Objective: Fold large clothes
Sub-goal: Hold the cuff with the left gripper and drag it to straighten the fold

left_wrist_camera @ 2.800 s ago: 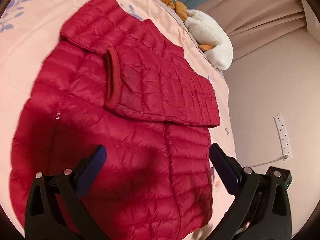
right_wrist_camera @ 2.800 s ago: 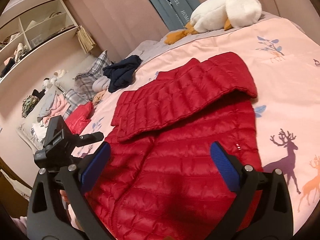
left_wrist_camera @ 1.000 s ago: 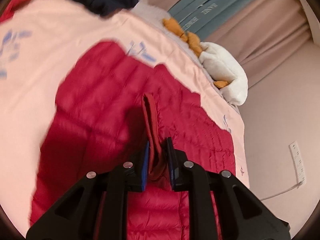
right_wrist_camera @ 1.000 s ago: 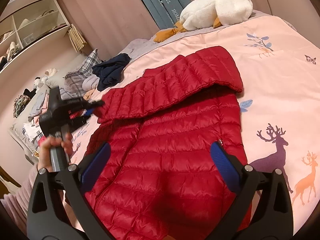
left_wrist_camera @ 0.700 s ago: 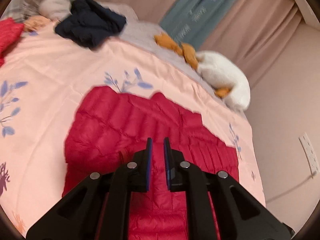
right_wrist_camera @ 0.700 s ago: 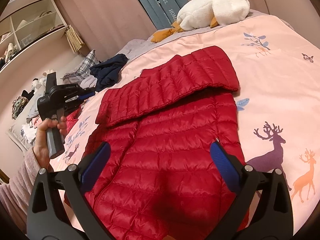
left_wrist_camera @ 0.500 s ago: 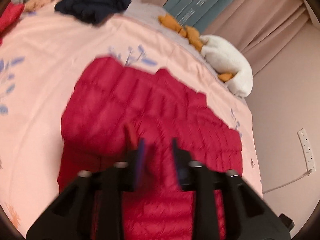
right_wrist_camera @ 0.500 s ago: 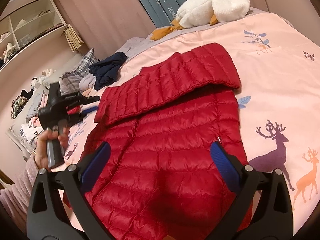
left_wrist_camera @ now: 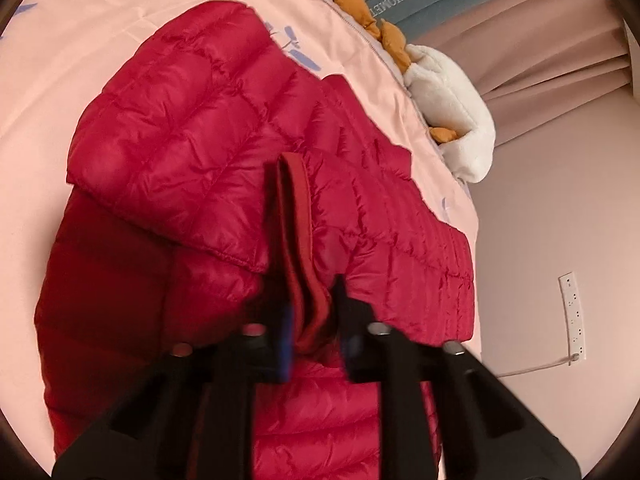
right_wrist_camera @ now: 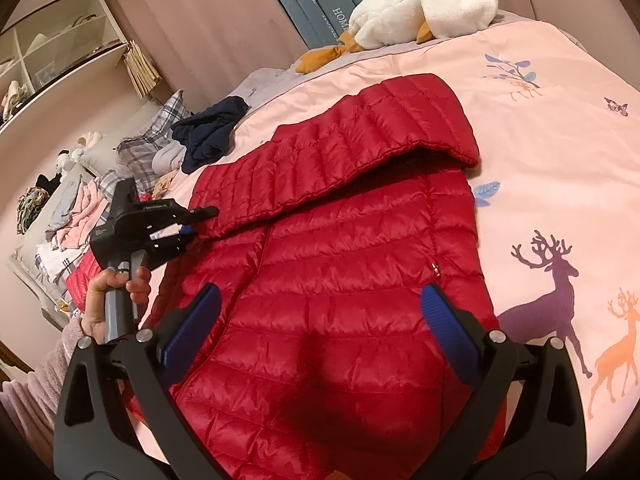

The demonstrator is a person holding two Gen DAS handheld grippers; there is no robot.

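Left tongs: my left gripper (left_wrist_camera: pixel 310 320) is pinched on the dark red cuff (left_wrist_camera: pixel 298 232) of the jacket's sleeve — the band runs straight up between the two fingers, away from me.
Right tongs: my right gripper (right_wrist_camera: pixel 320 320) hangs with its fingers wide apart, holding nothing, over the lower body of the red down jacket (right_wrist_camera: pixel 340 280).
Jacket: it lies flat on the pink bedspread (right_wrist_camera: pixel 560 128), its long axis running from the hem under my right tongs toward the head edge of the bed, where the white plush goose (right_wrist_camera: pixel 424 4) lies.
Sleeve: the sleeve (right_wrist_camera: pixel 340 152) is folded across the upper body, crosswise to that long axis, and it ends at the left side edge of the jacket where my left tongs grip it.
Key relation: the cuff is in the left tongs and well apart from the right — so any pull on the sleeve is the left hand's job, I judge, while the right is nearer the hem.
Next move, as I read it: draw the cuff along the sleeve's own line to square it on the body.
Beyond: a dark navy garment (right_wrist_camera: pixel 212 128) sits near the bed's far left corner.
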